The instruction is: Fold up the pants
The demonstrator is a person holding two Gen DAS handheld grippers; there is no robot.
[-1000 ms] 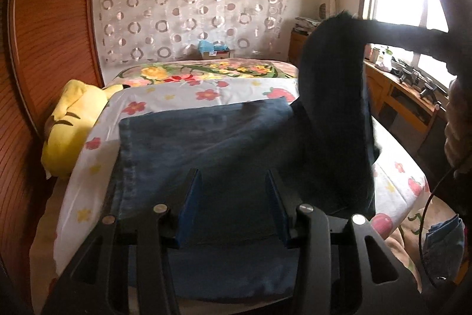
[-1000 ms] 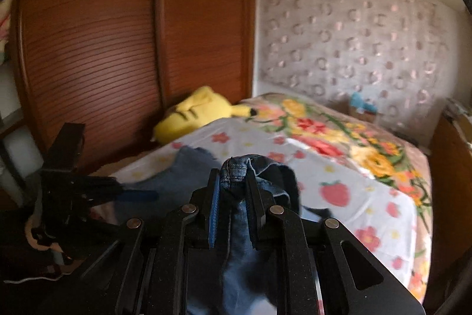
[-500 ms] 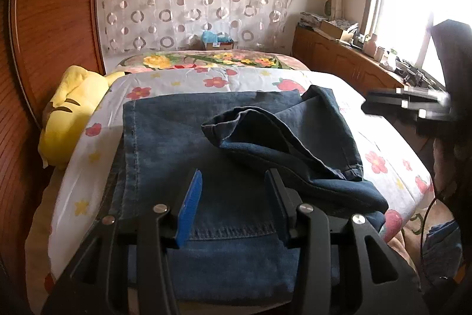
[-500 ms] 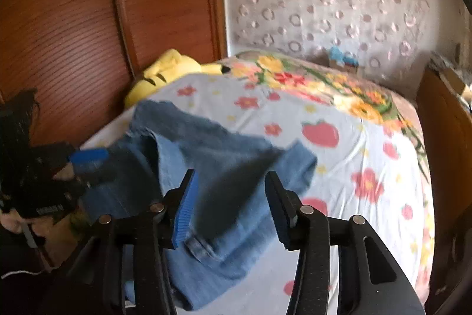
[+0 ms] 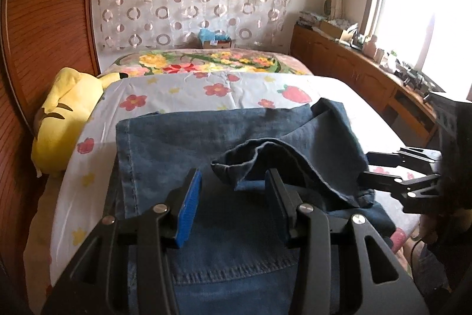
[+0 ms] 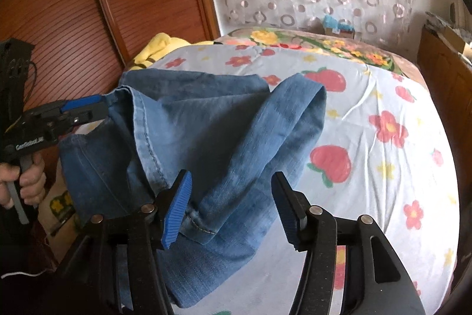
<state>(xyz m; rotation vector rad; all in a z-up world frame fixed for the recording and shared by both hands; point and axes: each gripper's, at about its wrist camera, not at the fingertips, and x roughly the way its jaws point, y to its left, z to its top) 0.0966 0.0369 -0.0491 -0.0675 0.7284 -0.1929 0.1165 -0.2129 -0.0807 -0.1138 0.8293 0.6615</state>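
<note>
Blue denim pants (image 5: 183,143) lie on the near end of the bed, with one part folded back loosely on top in a rumpled flap (image 5: 295,158). In the right wrist view the pants (image 6: 212,123) show a hem at the left and a fold at the far right. My left gripper (image 5: 233,197) is open and empty, just above the pants near the flap's edge. My right gripper (image 6: 231,200) is open and empty, low over the folded edge. The left gripper also shows in the right wrist view (image 6: 100,107) at the pants' left hem. The right gripper shows in the left wrist view (image 5: 365,167).
The bed has a white flowered sheet (image 5: 177,87) and a floral blanket (image 5: 206,61) at the far end. A yellow plush toy (image 5: 62,120) lies at the left edge against a wooden wardrobe (image 6: 73,19). A wooden counter (image 5: 368,78) with clutter runs under the window at the right.
My right gripper carried the pants end over, opened and let it drop onto the lower layer, then drew back. My left gripper stayed open over the pants.
</note>
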